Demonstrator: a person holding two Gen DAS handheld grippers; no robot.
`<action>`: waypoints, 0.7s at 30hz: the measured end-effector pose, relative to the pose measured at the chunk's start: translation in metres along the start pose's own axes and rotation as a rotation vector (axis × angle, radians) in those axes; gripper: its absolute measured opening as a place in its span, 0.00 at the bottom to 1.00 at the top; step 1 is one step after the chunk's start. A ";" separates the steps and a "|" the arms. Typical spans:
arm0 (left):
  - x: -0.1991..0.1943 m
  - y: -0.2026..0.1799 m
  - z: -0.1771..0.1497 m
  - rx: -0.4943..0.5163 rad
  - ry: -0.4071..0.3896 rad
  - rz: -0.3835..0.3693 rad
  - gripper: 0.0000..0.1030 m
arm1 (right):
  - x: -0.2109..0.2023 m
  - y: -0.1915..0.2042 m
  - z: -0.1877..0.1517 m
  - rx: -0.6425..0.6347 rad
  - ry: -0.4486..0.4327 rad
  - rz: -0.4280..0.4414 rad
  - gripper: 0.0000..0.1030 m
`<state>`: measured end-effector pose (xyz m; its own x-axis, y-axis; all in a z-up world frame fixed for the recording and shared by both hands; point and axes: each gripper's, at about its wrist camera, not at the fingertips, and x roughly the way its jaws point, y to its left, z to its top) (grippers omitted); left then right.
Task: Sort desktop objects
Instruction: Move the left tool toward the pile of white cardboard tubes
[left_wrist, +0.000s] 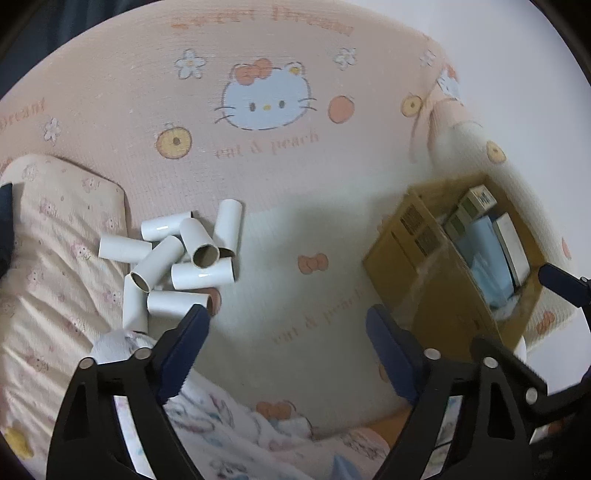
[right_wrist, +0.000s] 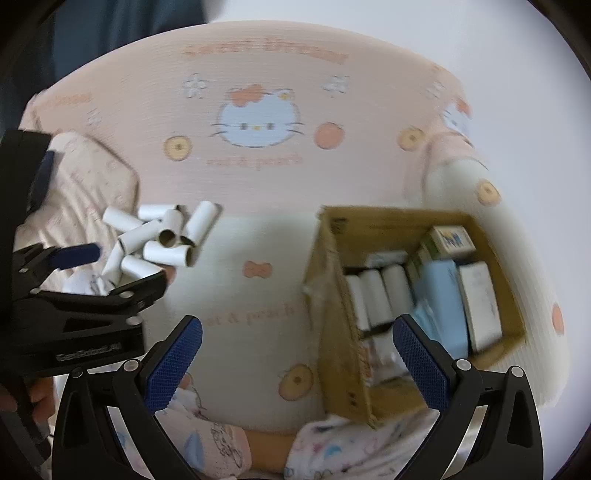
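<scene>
Left wrist view: left gripper (left_wrist: 286, 317) spread wide, empty, above the bedsheet (left_wrist: 258, 229) just beside the pile of cardboard tubes (left_wrist: 177, 258). Right gripper (right_wrist: 297, 332) also spread, empty, by the cardboard box (right_wrist: 332, 288). The tubes lie flat with long axes every way; best to take an outer tube, pads across its axis.

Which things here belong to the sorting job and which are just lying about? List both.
Job: pile of white cardboard tubes; cardboard box with tubes and small cartons inside; left gripper and right gripper, both open and empty.

Lying about: cartoon cat blanket; floral pillow.
</scene>
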<state>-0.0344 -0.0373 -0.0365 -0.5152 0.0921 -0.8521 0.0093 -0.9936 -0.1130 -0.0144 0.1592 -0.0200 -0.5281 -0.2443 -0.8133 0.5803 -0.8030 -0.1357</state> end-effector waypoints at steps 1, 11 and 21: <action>0.003 0.006 0.000 -0.018 -0.008 -0.011 0.80 | 0.003 0.005 0.003 -0.013 0.003 0.006 0.99; 0.039 0.074 -0.013 -0.218 -0.037 -0.066 0.68 | 0.047 0.057 0.014 -0.114 0.064 0.102 0.99; 0.053 0.092 -0.011 -0.201 -0.258 0.000 0.68 | 0.083 0.094 0.026 -0.170 0.103 0.130 0.99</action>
<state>-0.0520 -0.1229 -0.0978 -0.7151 0.0469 -0.6975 0.1652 -0.9581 -0.2338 -0.0195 0.0491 -0.0858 -0.3814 -0.2761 -0.8822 0.7398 -0.6634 -0.1122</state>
